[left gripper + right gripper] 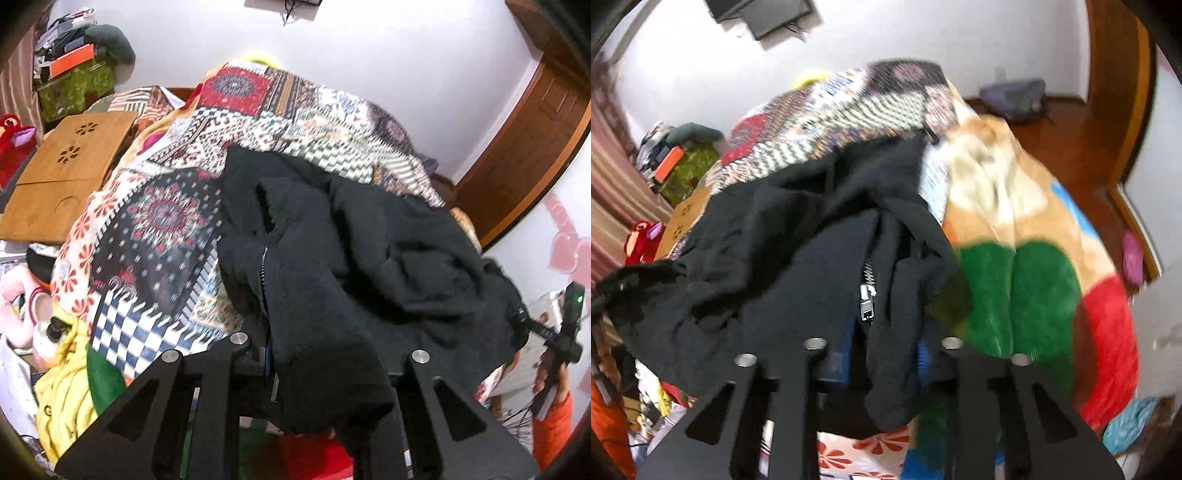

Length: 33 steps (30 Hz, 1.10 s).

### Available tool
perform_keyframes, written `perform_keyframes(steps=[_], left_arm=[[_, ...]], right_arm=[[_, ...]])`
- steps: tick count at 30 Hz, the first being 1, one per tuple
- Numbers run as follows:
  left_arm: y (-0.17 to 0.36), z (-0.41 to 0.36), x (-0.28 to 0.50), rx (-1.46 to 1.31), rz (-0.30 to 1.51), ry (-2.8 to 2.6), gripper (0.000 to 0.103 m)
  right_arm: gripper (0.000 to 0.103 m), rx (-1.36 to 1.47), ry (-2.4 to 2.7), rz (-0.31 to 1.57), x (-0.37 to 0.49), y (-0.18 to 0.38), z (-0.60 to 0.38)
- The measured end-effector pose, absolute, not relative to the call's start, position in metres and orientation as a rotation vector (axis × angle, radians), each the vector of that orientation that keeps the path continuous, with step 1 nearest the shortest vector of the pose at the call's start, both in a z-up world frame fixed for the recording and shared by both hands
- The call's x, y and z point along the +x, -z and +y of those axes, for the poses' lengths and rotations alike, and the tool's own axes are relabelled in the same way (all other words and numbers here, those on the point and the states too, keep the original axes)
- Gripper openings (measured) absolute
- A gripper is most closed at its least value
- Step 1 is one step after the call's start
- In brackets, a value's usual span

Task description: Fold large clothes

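A black zip-up fleece jacket [354,236] lies crumpled on a bed covered by a patterned patchwork blanket [166,206]. In the left wrist view my left gripper [295,354] is shut on a thick fold of the jacket, which hangs down between its fingers. In the right wrist view my right gripper [882,354] is shut on the jacket [798,258] just below the silver zipper pull [867,301], with black cloth bunched between the blue pads. Both grippers hold the garment a little above the bed.
A wooden lap tray [66,166] and a red plush toy [13,140] sit at the bed's left. A colourful fleece blanket [1027,258] lies to the right. A hand in an orange sleeve [550,391] shows at the right edge. Beyond are a wooden door frame [524,147] and floor.
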<state>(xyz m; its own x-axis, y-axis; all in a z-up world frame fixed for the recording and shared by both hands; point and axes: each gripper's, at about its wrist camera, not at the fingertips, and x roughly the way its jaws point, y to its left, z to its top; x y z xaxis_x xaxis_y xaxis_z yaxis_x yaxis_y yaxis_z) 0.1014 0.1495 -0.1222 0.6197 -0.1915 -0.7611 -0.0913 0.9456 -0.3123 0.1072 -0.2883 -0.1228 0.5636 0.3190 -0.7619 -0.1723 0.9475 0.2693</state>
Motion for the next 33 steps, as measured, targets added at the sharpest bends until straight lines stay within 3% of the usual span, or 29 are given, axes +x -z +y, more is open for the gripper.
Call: perform_keyframes(steps=[8,14,19,25,33], left_arm=[[0.082,0.169,0.154,-0.426,0.831,0.137,0.012],[0.081,0.205,0.226,-0.529,0.832,0.088,0.011],[0.119,0.235,0.295,-0.609,0.910,0.012,0.010],[0.171,0.239,0.365,-0.488,1.015,-0.089,0.011],[0.226,0.236,0.415,-0.430,1.148,-0.045,0.012]], right_arm=[[0.016,0.197,-0.396,0.840,0.174,0.064,-0.272],[0.016,0.191,-0.355,0.821,0.244,0.060,-0.260],[0.016,0.203,-0.291,0.886,0.312,0.089,-0.252],[0.016,0.175,-0.208,0.999,0.375,0.143,-0.242],[0.017,0.183,-0.211,1.108,0.403,0.182,-0.243]])
